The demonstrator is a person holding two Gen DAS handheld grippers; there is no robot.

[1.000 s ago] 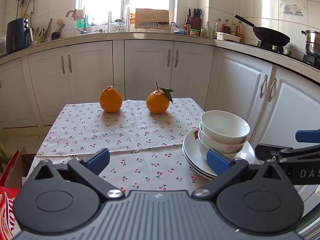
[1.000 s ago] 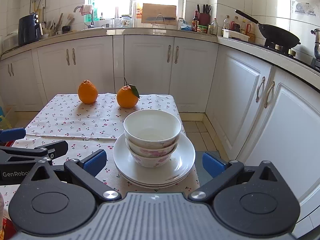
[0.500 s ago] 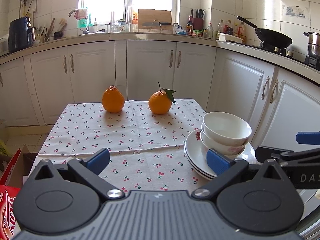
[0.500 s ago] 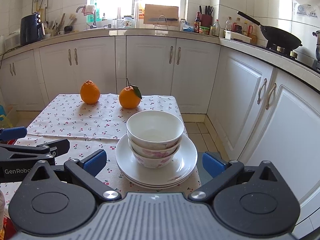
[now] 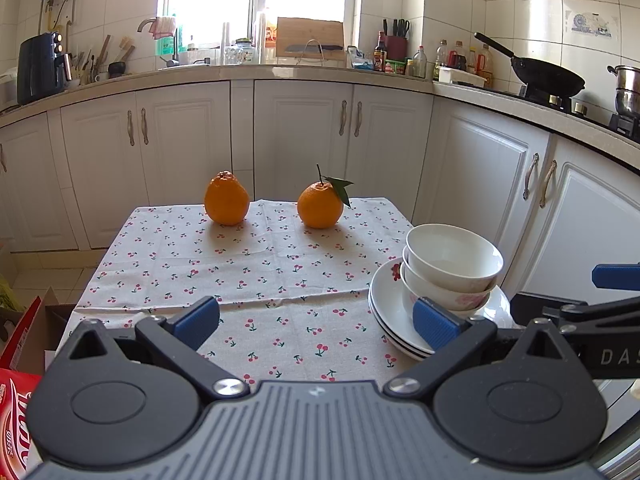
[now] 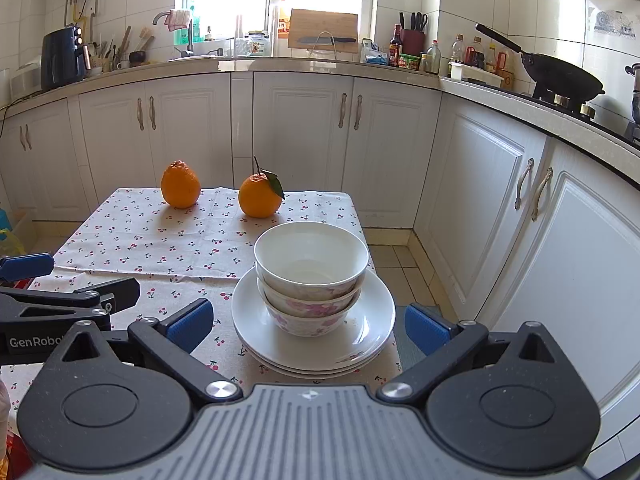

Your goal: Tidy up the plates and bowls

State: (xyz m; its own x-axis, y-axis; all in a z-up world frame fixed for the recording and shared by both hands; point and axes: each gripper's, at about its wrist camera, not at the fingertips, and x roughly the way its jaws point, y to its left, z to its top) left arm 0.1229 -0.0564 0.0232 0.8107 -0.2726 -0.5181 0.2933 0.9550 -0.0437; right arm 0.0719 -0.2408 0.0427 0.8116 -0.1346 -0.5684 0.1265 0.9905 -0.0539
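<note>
view drift: both wrist cameras sit slightly further right and a touch higher than a second ago | two oranges on the cherry-print cloth [image 5: 276,276] read lower-right in frame | stack of white bowls on white plates [image 6: 312,300] unmoved on worktop

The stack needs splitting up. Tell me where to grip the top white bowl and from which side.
Pinch the plain white top bowl at its near rim, one finger inside. It sits upright and open, nested in the flowered bowl, so only rim is exposed. The open right tool faces it, so come from above.
</note>
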